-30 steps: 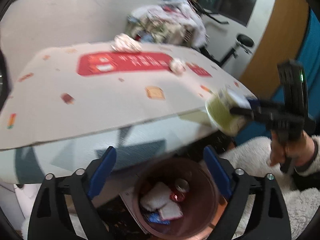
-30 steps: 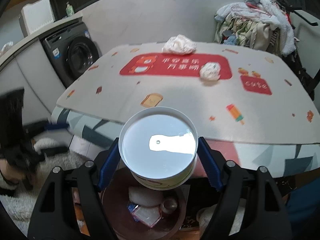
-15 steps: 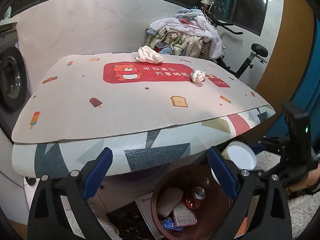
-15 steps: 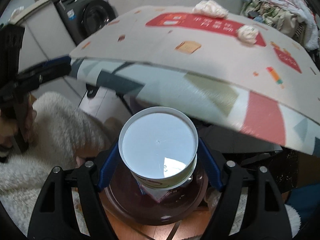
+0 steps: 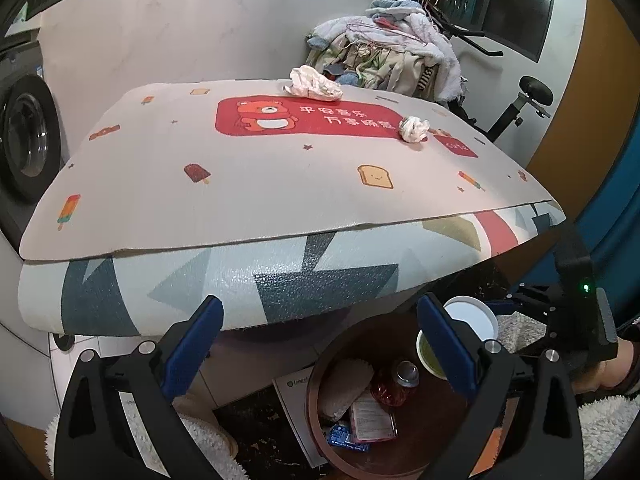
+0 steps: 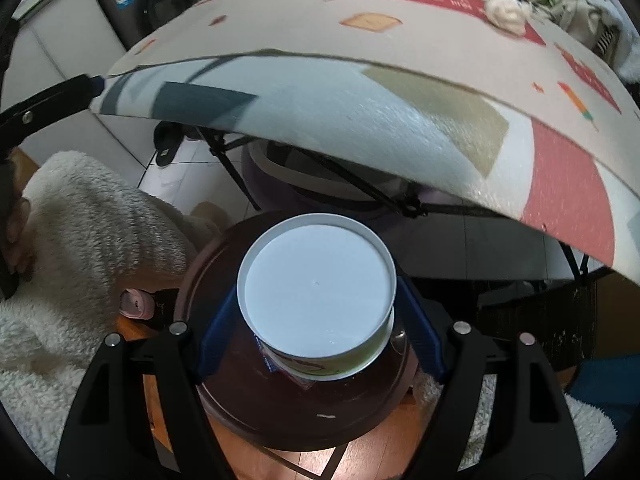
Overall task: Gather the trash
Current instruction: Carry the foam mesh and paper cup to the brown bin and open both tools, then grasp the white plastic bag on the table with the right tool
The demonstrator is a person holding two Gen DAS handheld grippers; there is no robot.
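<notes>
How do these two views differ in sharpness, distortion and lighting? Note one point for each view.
Left wrist view: sharp; fisheye bows the table edge; even light; dark vignette in the corners. Right wrist view: the cup lid is crisp and matte without glare, the far table top with its tissue looks softer, and the bin sits in shade.

White-lidded green cup (image 6: 316, 300) held upright over the brown bin (image 6: 248, 400). 2 crumpled tissues (image 5: 414, 128) lie near the mat's (image 5: 240, 200) far edge.

Left gripper (image 5: 320, 344) jaws spread wide; right gripper (image 6: 316, 334) jaws clamped.
</notes>
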